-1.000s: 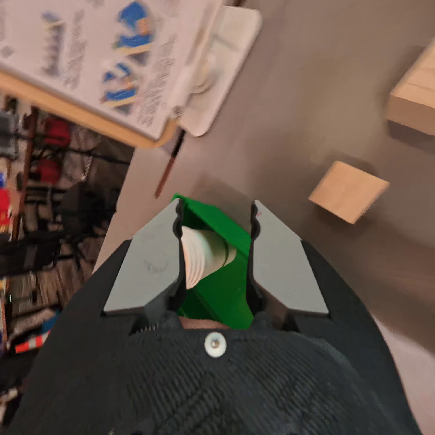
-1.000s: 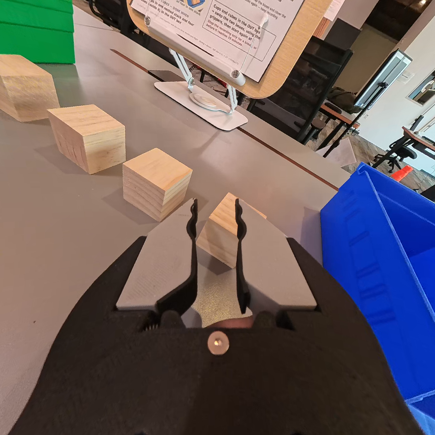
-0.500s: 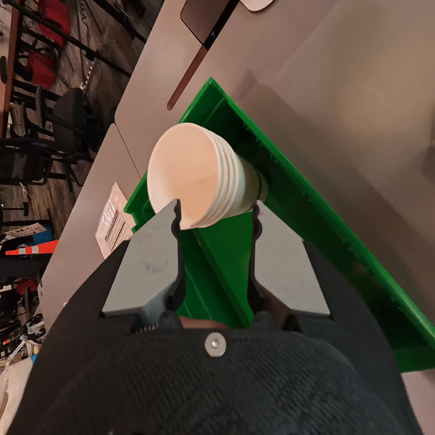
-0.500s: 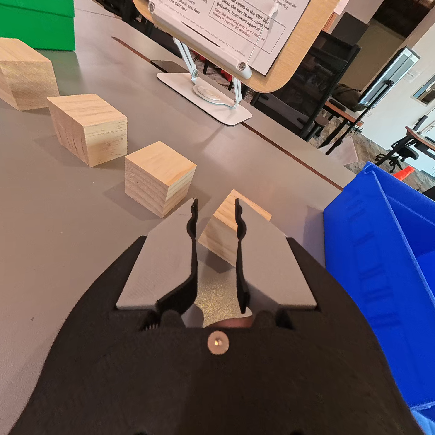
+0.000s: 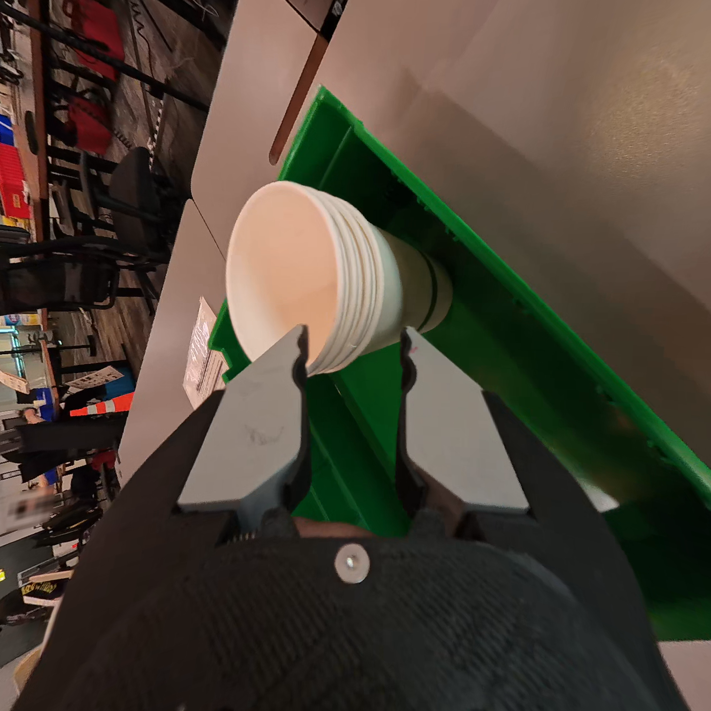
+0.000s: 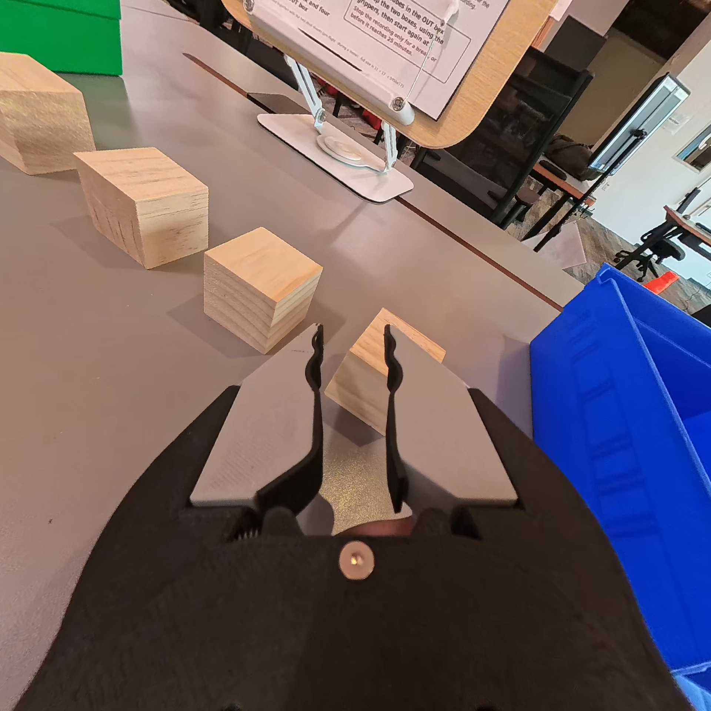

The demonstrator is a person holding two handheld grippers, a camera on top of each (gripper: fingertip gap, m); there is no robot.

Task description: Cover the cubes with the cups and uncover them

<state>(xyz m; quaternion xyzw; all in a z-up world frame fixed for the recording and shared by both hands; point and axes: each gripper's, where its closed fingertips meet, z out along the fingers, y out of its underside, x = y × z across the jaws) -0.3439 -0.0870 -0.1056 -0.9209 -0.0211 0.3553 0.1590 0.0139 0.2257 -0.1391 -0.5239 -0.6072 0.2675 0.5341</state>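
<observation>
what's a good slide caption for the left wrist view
Left gripper open at the rims of stacked white paper cups lying in a green bin.

The grey counter (image 6: 115,404) carries four wooden cubes (image 6: 261,284) in a row. A green bin (image 6: 57,34), a blue bin (image 6: 615,442) and a white stand base (image 6: 338,161) also sit on it.

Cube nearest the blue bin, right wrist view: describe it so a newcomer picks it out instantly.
Start at the blue bin on the right of the grey table. Four wooden cubes run in a diagonal row from the green bin towards it; take the cube at the bin end. Unlike its neighbours, it is partly hidden behind the right gripper.
</observation>
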